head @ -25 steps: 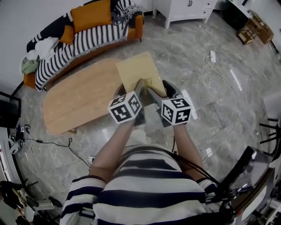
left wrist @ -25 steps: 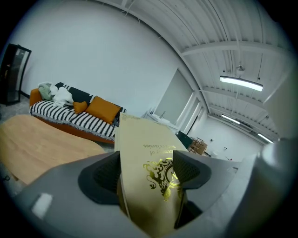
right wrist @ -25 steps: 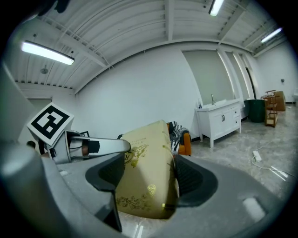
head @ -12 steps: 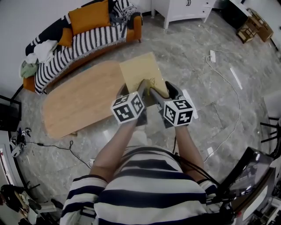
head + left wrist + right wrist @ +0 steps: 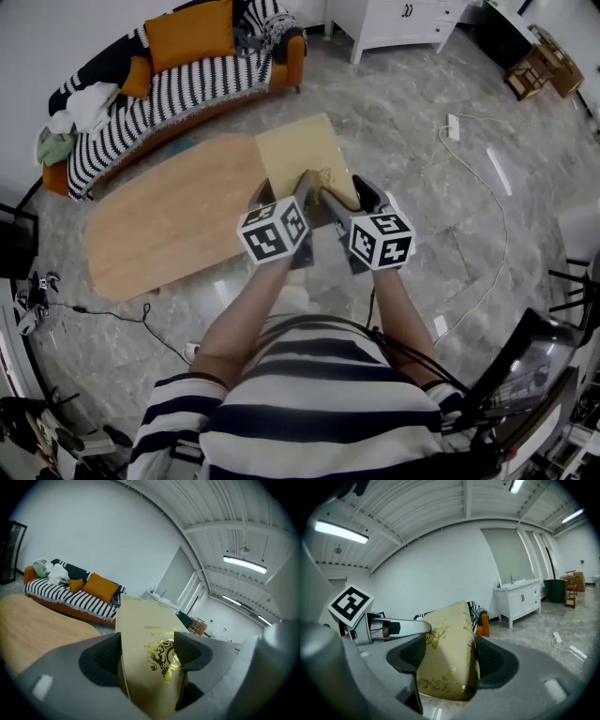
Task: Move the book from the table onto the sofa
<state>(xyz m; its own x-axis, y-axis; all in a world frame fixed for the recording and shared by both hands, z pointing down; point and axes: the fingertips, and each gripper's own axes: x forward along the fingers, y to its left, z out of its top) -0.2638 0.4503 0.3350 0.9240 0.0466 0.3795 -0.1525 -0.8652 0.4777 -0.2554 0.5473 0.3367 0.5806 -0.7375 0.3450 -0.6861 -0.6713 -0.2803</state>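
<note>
A cream book with gold print is held up flat over the right end of the wooden table and the floor beside it. My left gripper is shut on the book's near edge, and my right gripper is shut on the same edge just to the right of it. In the left gripper view the book fills the gap between both pads of the left gripper. The right gripper view shows the book clamped in the right gripper. The striped sofa stands beyond the table.
On the sofa lie an orange cushion and crumpled clothes. A white cabinet stands at the back. To the right, a power strip with its cable lies on the marble floor, and a wooden crate stands farther back.
Both grippers have carried the book a short way together, still clamped on it. In the head view the table and sofa have drifted to the left.
</note>
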